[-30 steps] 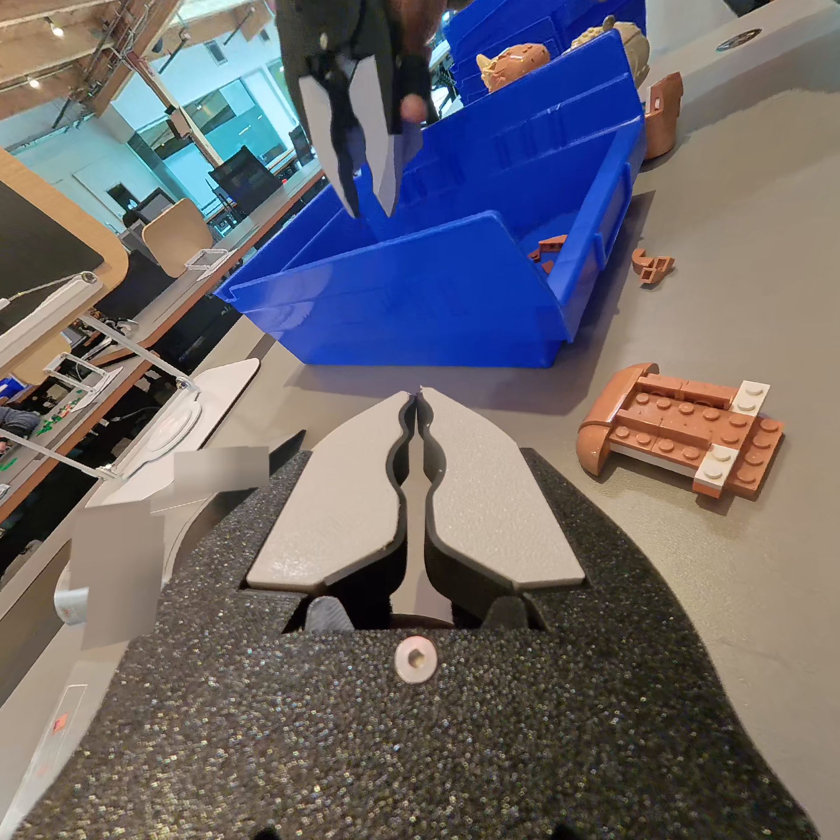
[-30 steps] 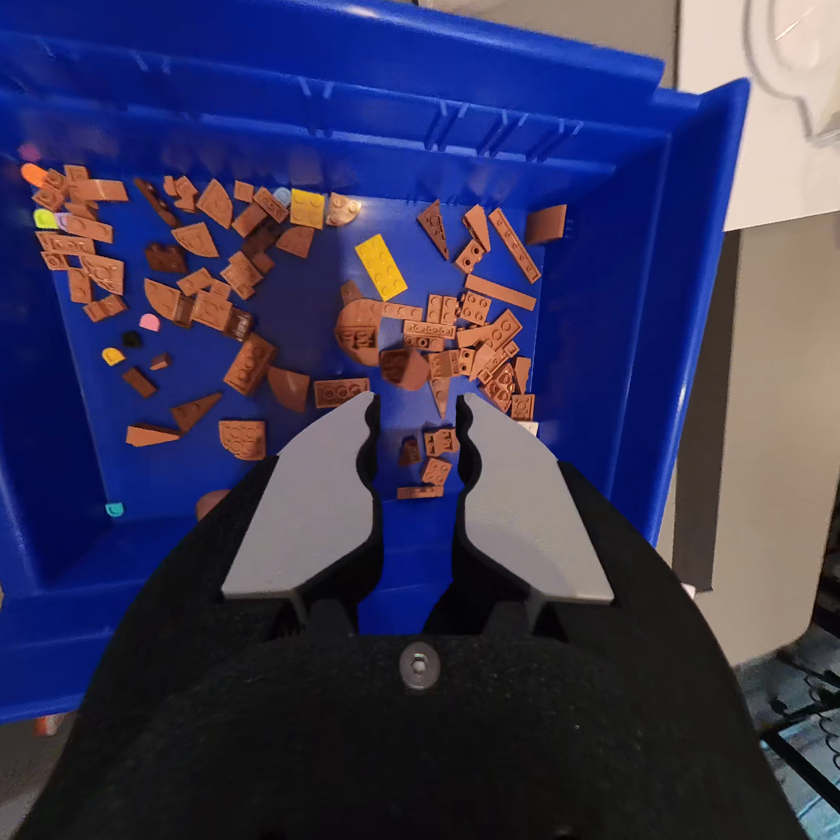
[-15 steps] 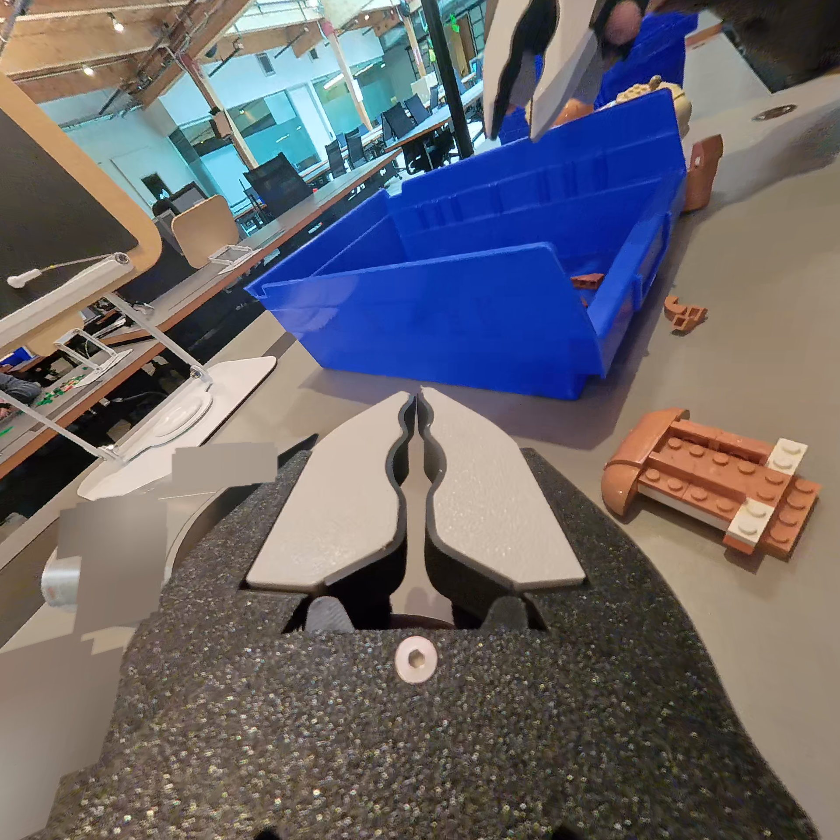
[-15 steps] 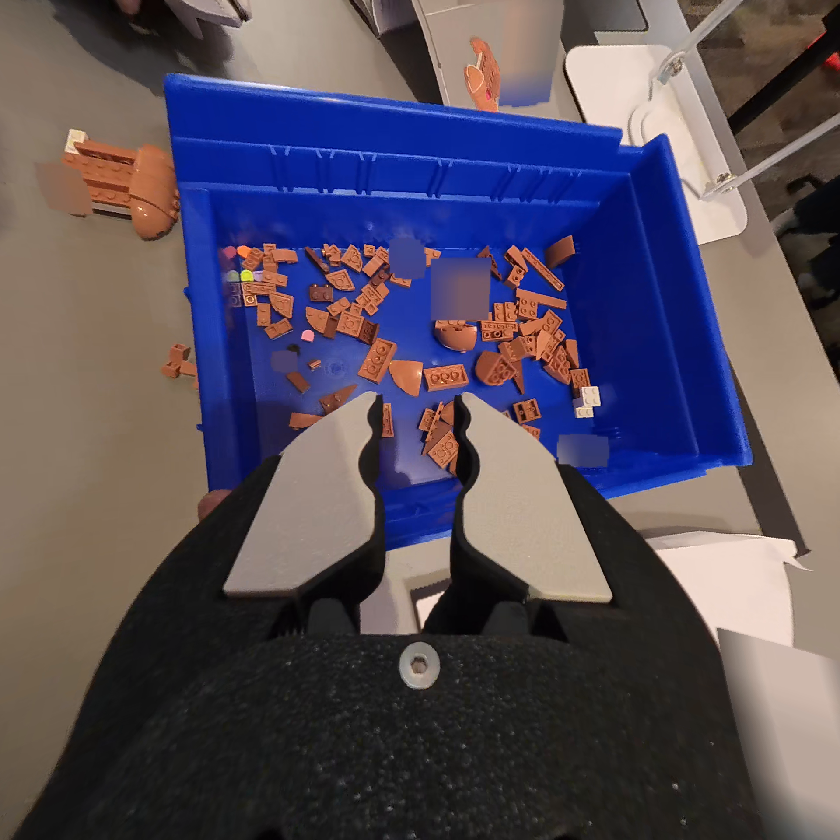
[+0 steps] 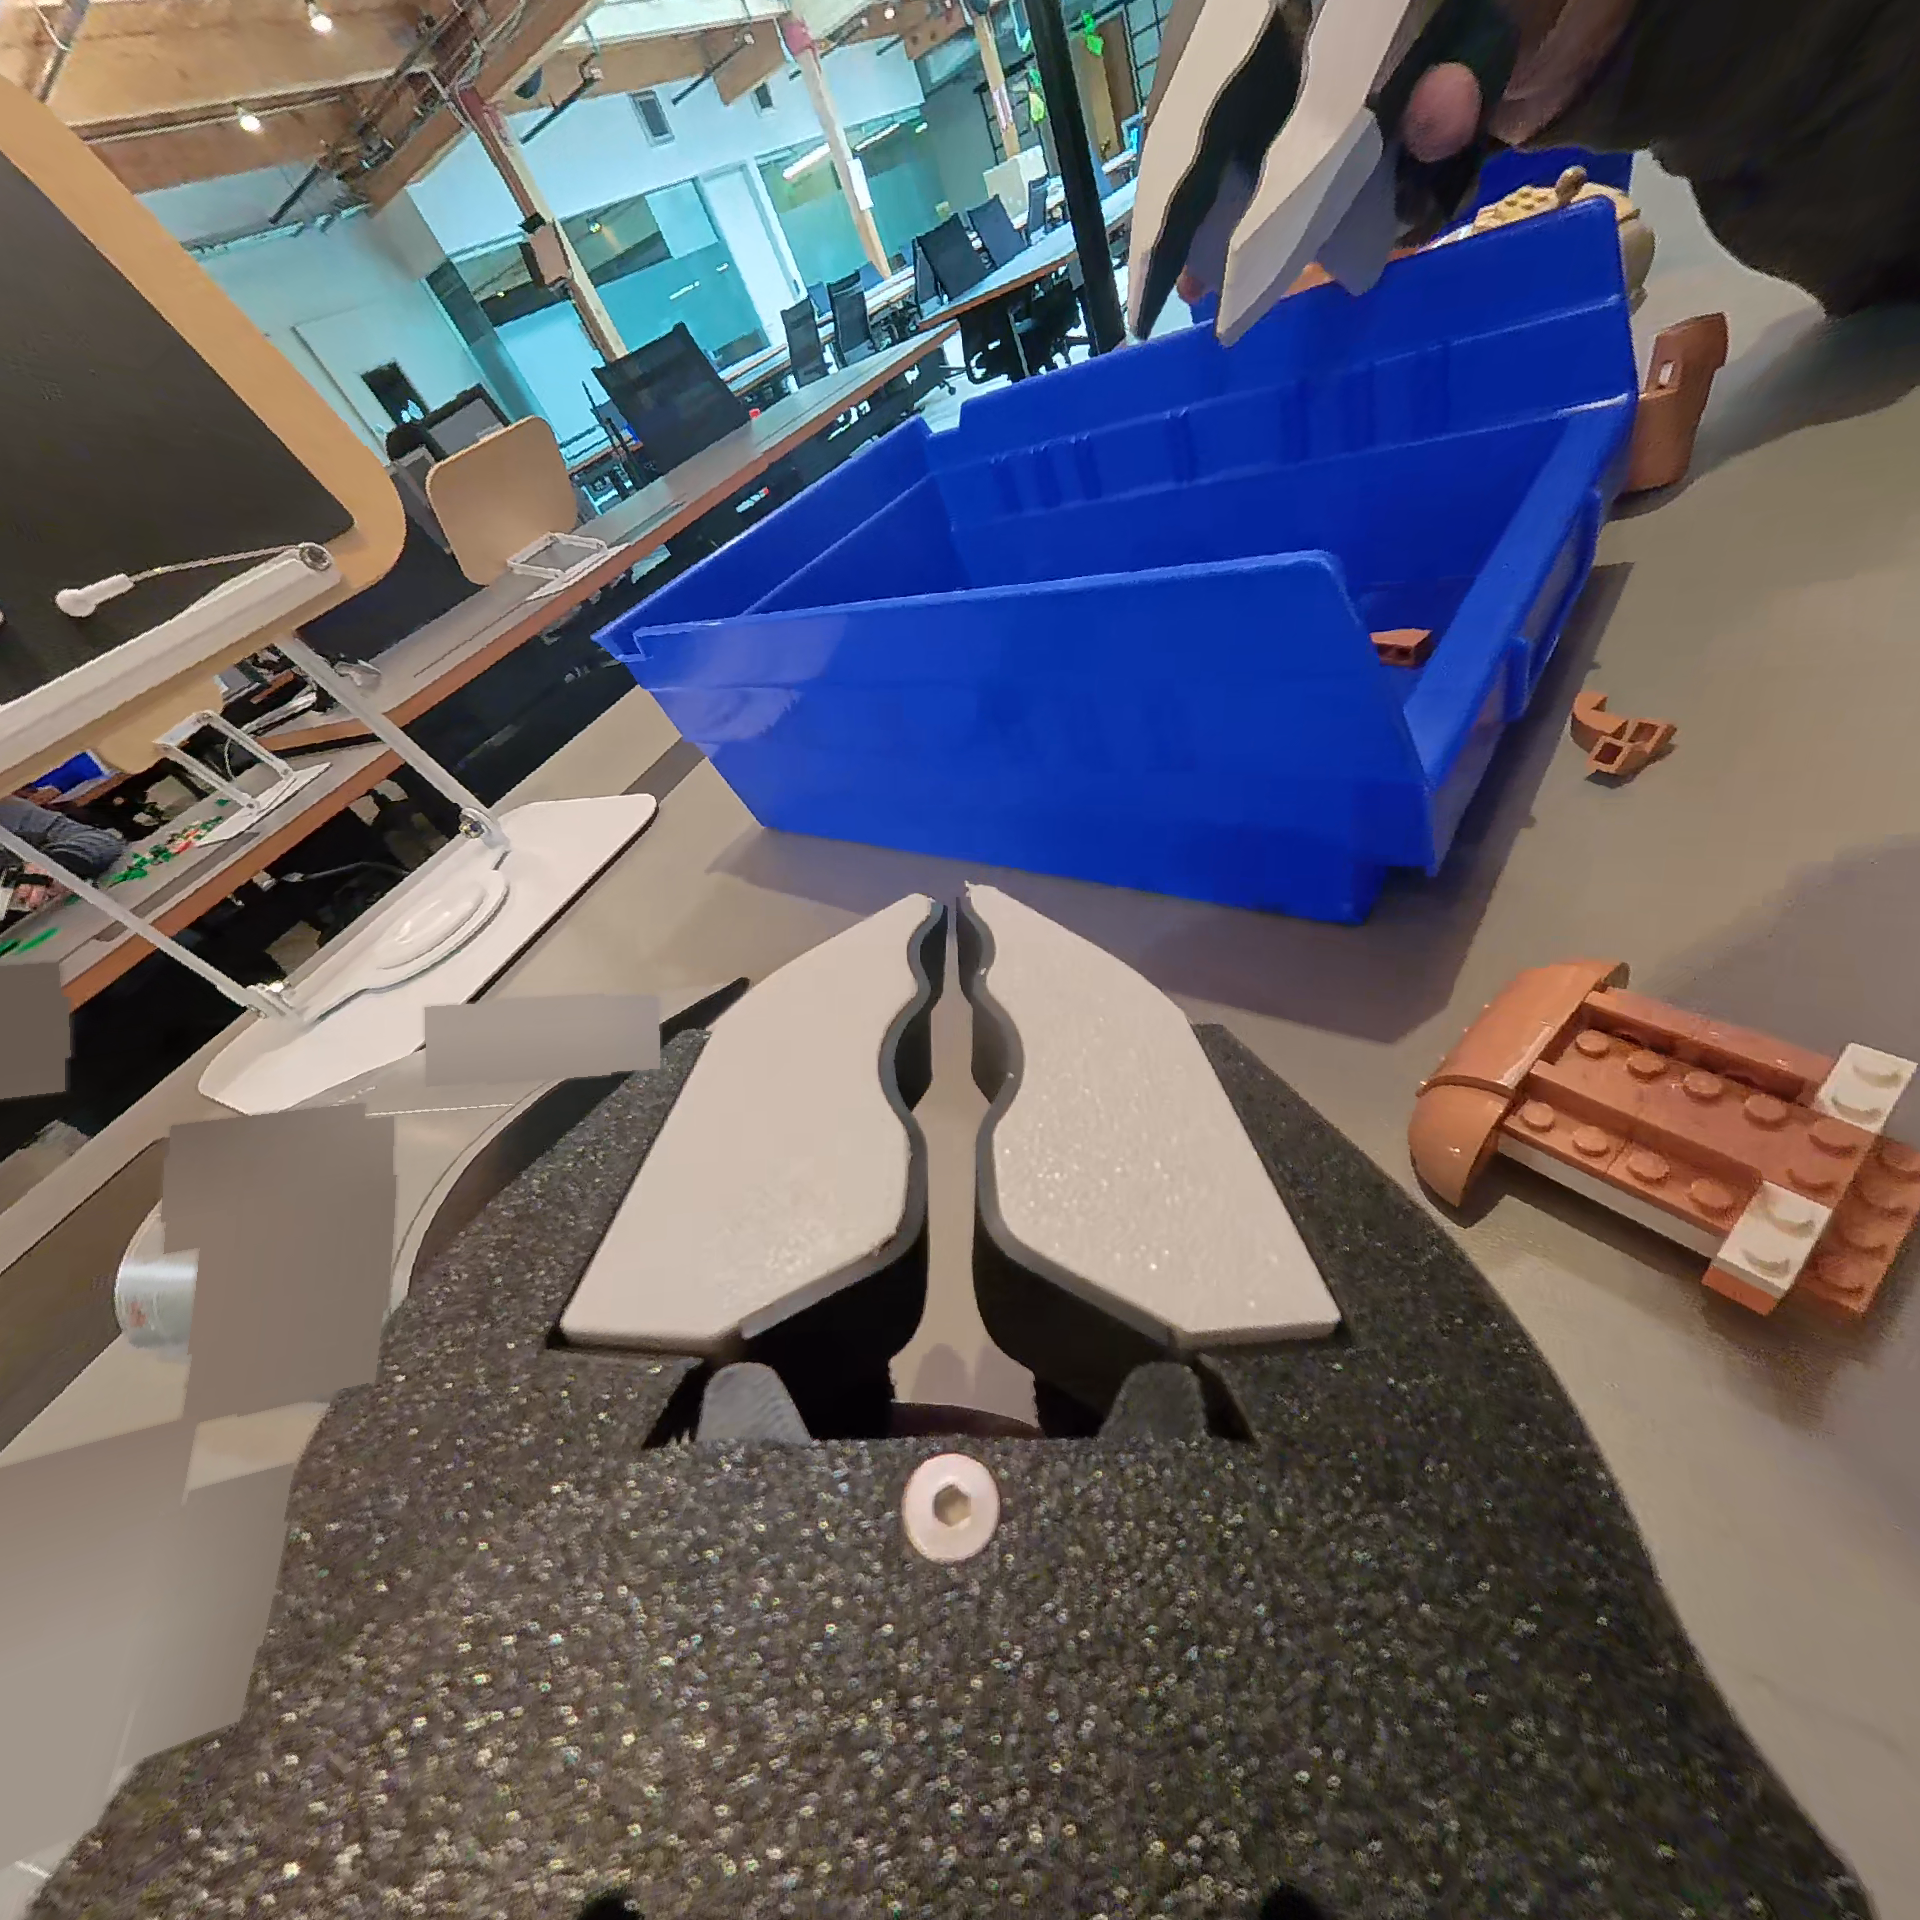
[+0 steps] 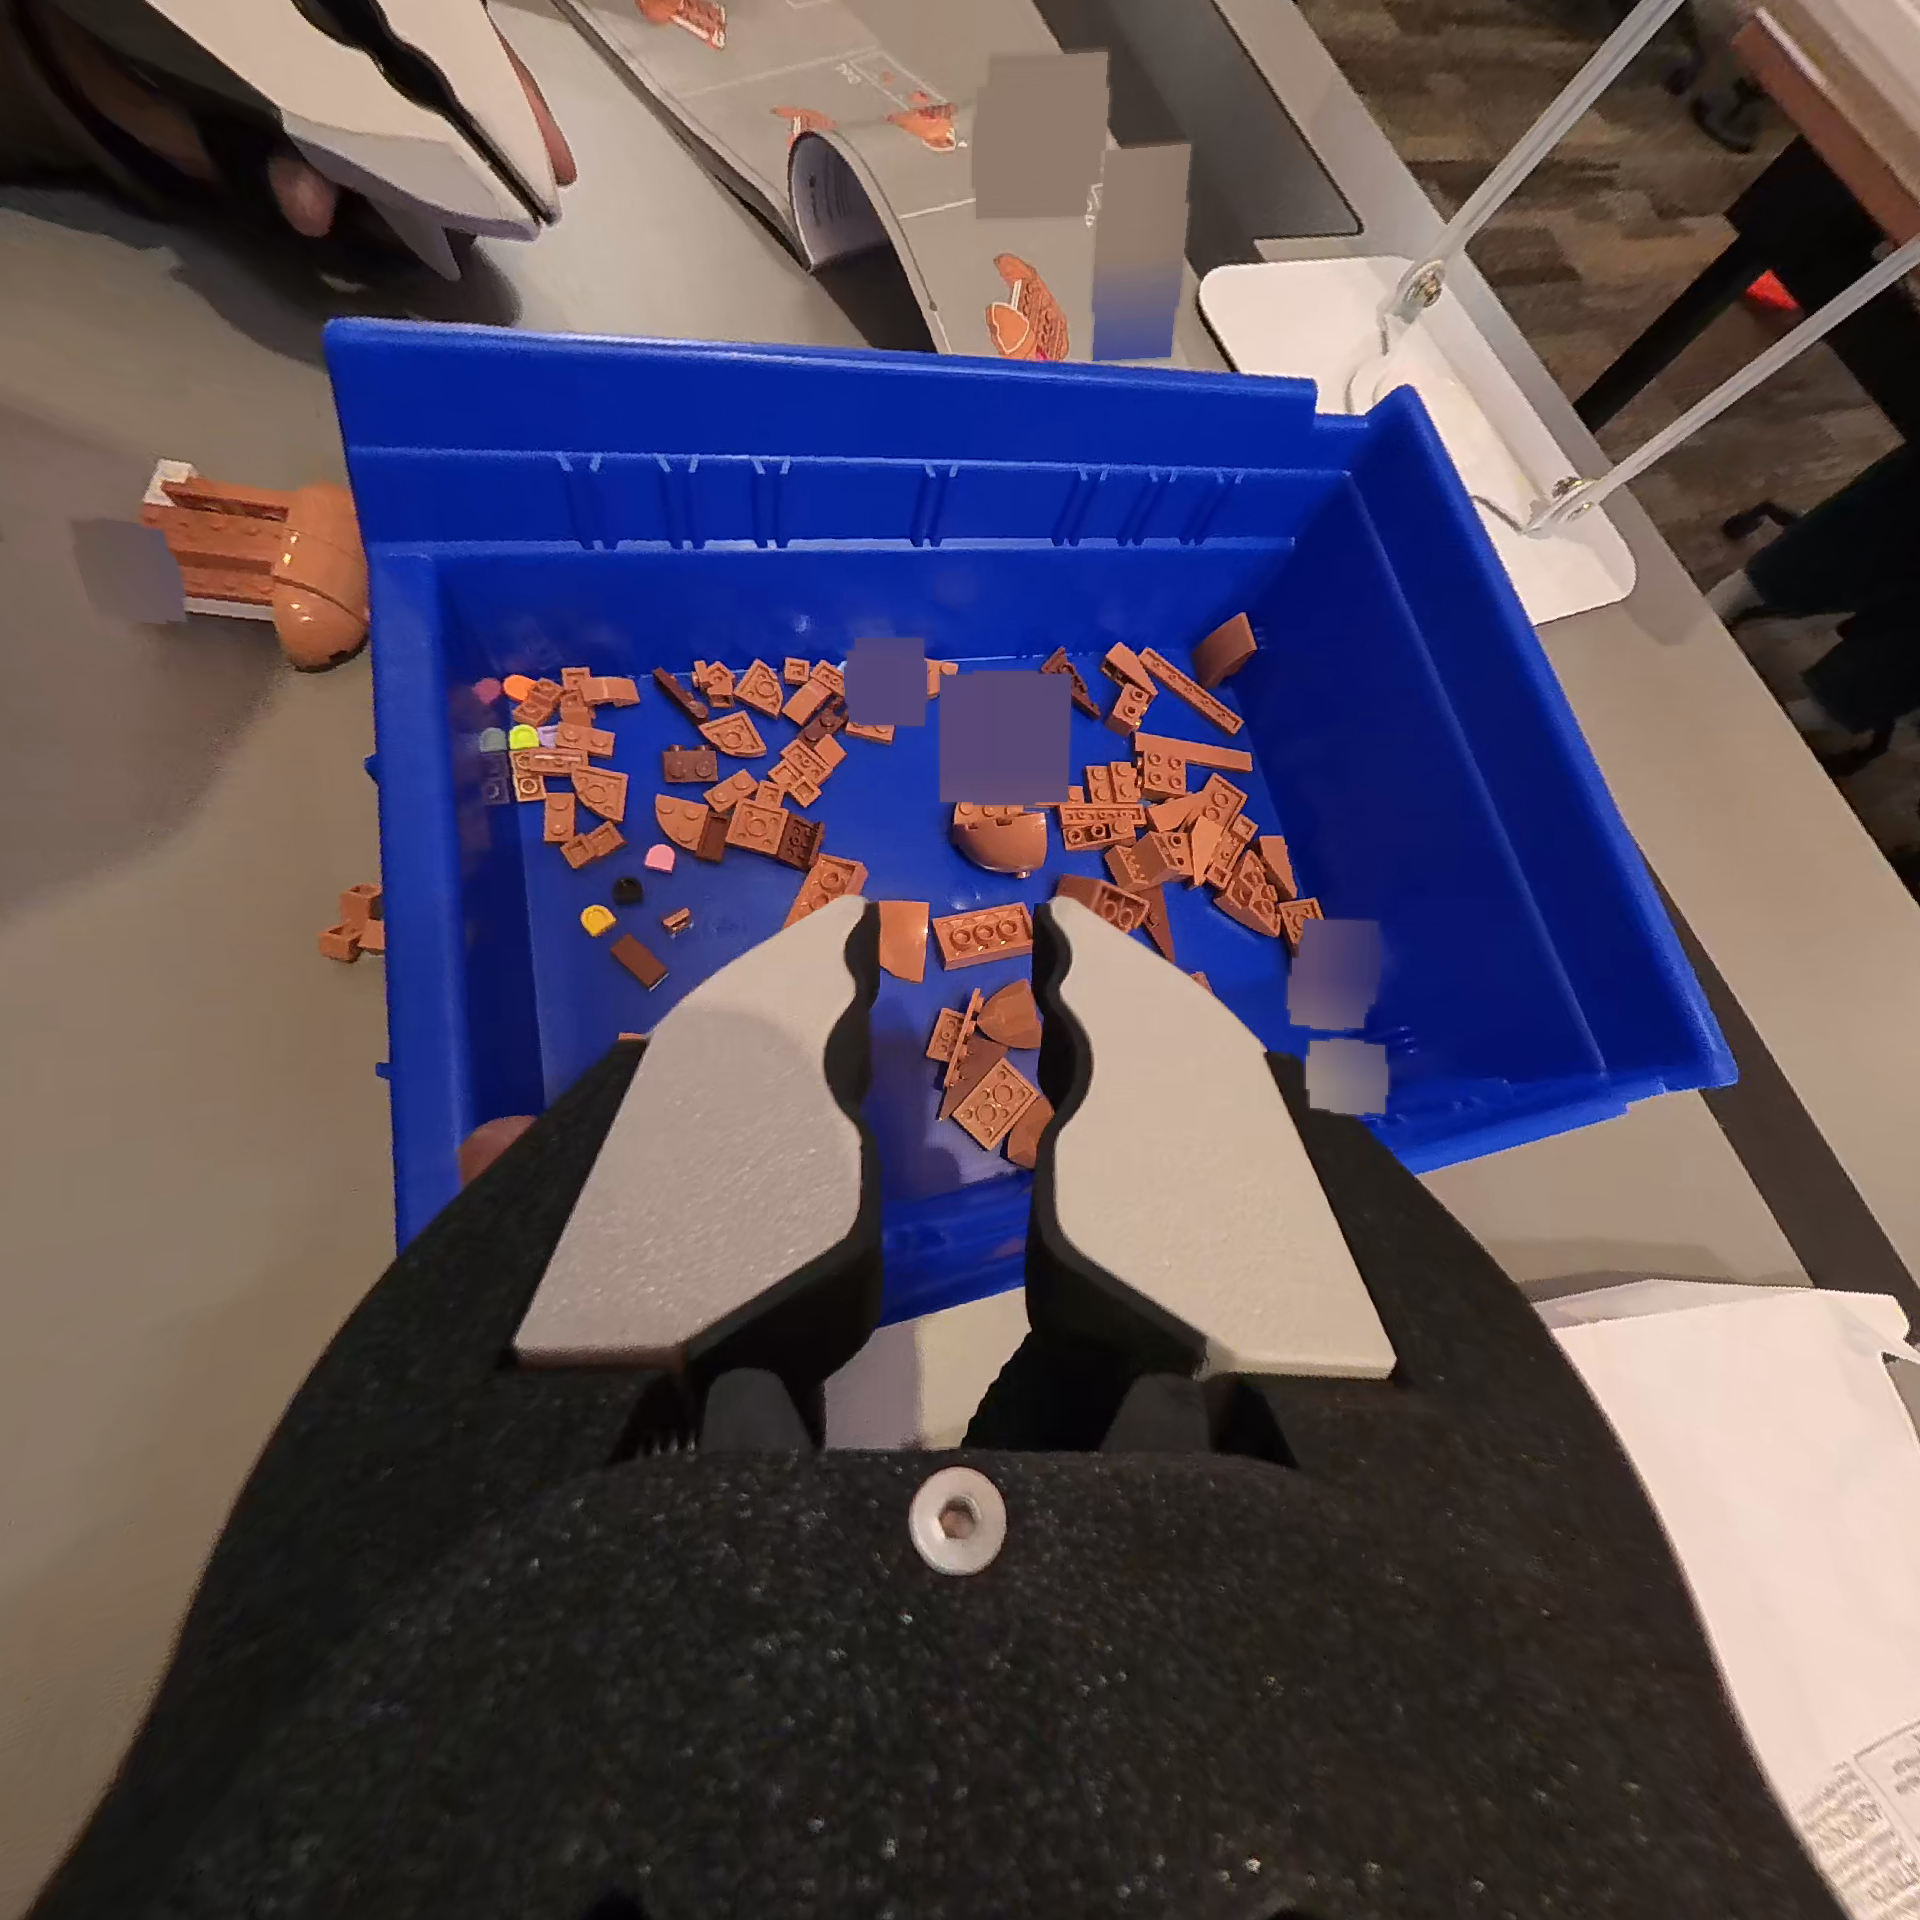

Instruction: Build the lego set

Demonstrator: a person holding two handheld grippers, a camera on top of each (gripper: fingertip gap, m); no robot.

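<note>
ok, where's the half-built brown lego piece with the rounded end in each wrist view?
Left wrist view: half-built brown piece lies on the table at right, in front of the blue bin.
Right wrist view: at the left edge, beside the bin's far-left corner.
Shared landmark: the blue bin.

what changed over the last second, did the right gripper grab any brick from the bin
No. The right gripper pulled up and back from inside the blue bin, open and empty throughout. The left gripper stayed shut and empty, shifting slightly. The part-built brown assembly stayed on the table.
</note>
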